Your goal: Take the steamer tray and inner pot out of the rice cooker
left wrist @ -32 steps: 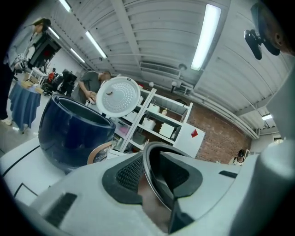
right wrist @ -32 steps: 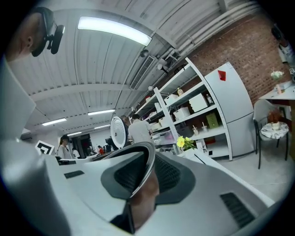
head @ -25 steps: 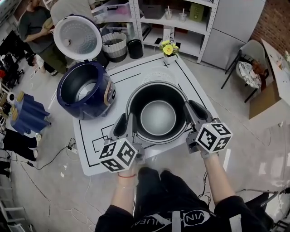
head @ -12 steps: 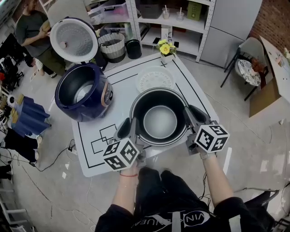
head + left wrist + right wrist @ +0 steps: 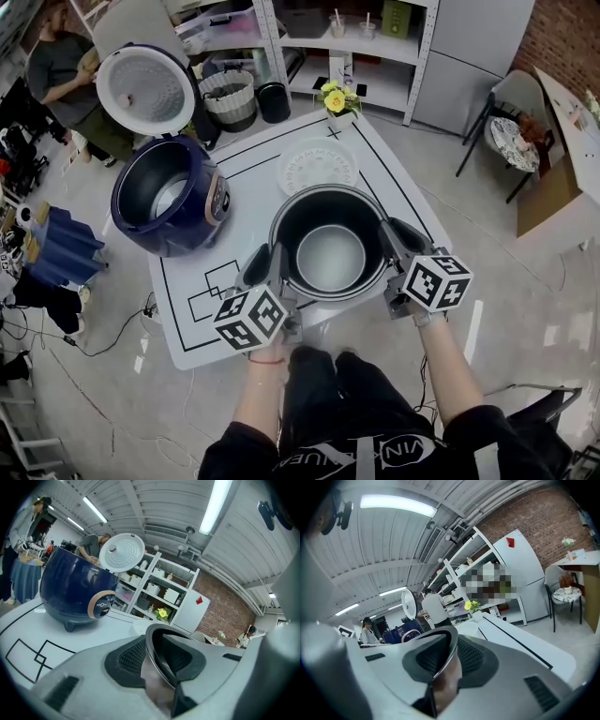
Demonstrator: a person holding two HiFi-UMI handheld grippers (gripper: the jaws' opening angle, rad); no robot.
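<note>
The dark inner pot [image 5: 328,258] is over the near half of the white table [image 5: 202,314], held by its rim on both sides. My left gripper [image 5: 272,261] is shut on the pot's left rim [image 5: 154,653], one pad inside and one outside. On the opposite side my right gripper [image 5: 388,236] is shut on the right rim [image 5: 447,656]. Just behind the pot, the white steamer tray [image 5: 317,164] lies flat on the table. At the table's left corner stands the blue rice cooker [image 5: 169,192], empty, its lid [image 5: 148,91] raised.
A small vase of yellow flowers [image 5: 335,98] stands at the table's far edge. Shelving [image 5: 375,47] and baskets are behind it. One person [image 5: 66,75] stands at the far left. A chair [image 5: 511,141] and a cardboard box [image 5: 553,202] are to the right.
Both grippers have come down with the inner pot between them. The steamer tray behind the pot, partly covered before, now shows whole.
</note>
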